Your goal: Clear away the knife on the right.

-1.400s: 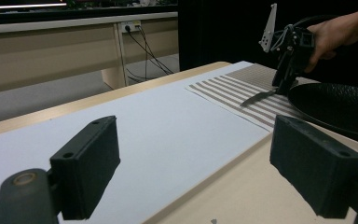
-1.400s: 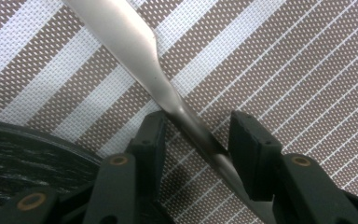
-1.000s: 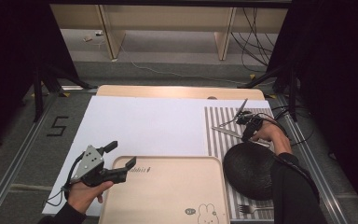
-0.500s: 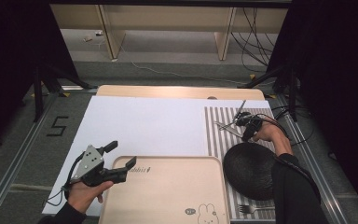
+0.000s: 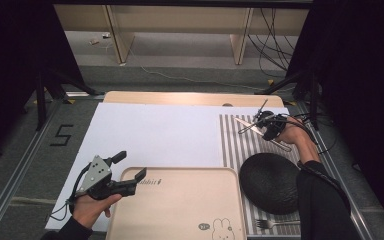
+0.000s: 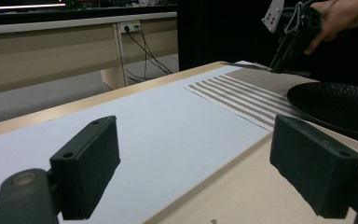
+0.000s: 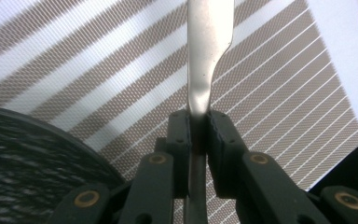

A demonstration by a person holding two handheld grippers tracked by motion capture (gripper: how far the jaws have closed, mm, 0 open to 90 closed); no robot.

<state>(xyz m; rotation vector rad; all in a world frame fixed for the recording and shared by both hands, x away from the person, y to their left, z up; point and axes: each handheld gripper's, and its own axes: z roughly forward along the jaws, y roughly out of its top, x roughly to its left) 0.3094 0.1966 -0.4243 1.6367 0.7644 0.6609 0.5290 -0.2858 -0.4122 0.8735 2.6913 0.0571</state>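
The right claw (image 5: 258, 124) is clamped tight on a silver knife (image 7: 208, 56), and its two black jaws have just been closing in on the thin handle of that knife. In the right gripper view the knife sticks straight up out of the squeezed jaws, with its wide flat blade above them. The knife hangs in the air over the striped mat (image 5: 237, 150), near the far end of the mat, and it does not touch the mat. In the high view its shiny blade pokes out to the left of the right claw. A round black plate (image 5: 267, 182) sits on the striped mat, nearer to the person than the knife, and a small fork (image 5: 275, 224) lies on the mat just past the near side of the plate. A tan tray (image 5: 180, 205) with a little bunny picture sits just beside the striped mat, on its left side. The left claw (image 5: 129, 166) is apart, with nothing between its jaws, and it hovers at the far left corner of the tray, well away from the mat. A big white sheet (image 5: 150, 135) lies on the worktop (image 5: 190, 98), touching the left edge of the striped mat and running under the tray.
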